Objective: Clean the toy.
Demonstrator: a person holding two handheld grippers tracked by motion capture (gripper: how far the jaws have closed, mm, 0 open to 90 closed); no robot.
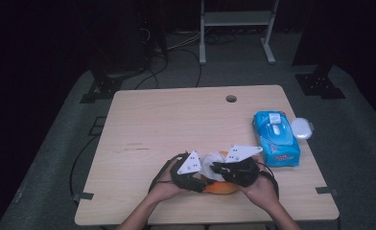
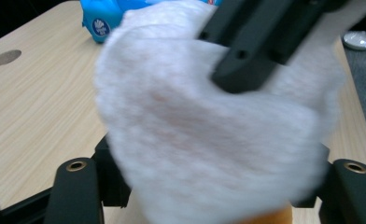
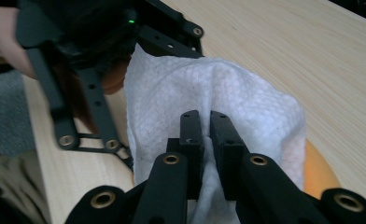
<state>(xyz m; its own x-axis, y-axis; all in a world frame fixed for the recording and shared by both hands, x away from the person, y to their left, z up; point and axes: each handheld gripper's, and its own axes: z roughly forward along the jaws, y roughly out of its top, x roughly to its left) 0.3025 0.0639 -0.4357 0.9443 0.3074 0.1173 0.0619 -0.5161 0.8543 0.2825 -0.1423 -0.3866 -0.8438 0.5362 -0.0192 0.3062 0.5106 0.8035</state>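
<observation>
Largely hidden: orange object (image 1: 220,188) under white wipe (image 3: 218,98).
Right gripper (image 3: 208,122) pinches the wipe; left gripper (image 1: 199,183) clasps the orange object, contact obscured.

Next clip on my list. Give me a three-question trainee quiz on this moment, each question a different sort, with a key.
1. True or false: the right gripper has its jaws pinched on the white wipe.
2. Which thing lies under the wipe? A) an orange plate B) a green cup C) a metal spoon
3. Fill in: the blue wet-wipe pack lies on the person's ____ side of the table, beside a small white lid.

Key: 1 true. 2 A: an orange rim shows below the wipe in both gripper views. 3 right.
</observation>
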